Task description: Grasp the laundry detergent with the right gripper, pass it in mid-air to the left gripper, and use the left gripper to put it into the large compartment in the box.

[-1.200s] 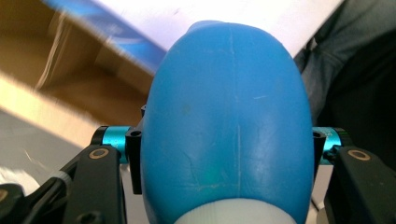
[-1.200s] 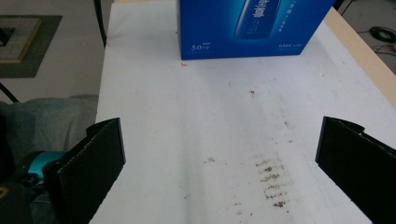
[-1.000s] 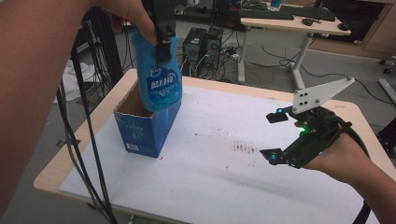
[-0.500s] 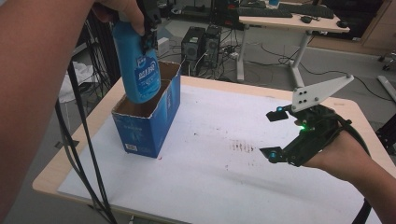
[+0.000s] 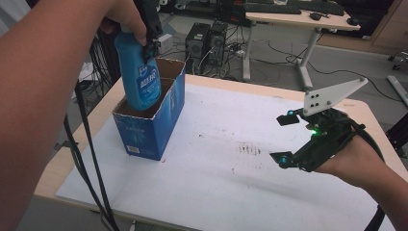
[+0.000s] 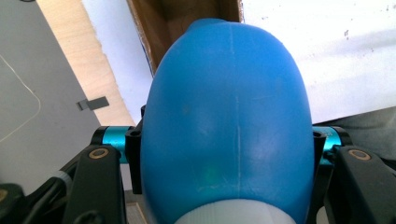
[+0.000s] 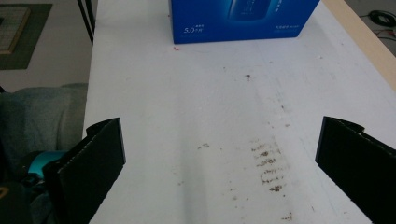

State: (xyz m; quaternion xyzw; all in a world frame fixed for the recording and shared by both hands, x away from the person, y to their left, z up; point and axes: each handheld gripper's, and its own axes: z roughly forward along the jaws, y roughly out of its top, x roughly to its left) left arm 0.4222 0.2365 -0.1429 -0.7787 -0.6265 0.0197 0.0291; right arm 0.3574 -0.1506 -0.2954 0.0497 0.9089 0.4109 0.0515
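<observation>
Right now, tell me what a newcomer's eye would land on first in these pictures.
First the bright blue bottle, clamped in the left gripper at the table's left, its lower end already inside the open blue box. Next the right gripper with its green lights, hovering with jaws wide apart and nothing between them over the white table at the right. Brown smudges mark the white top between box and gripper.
</observation>
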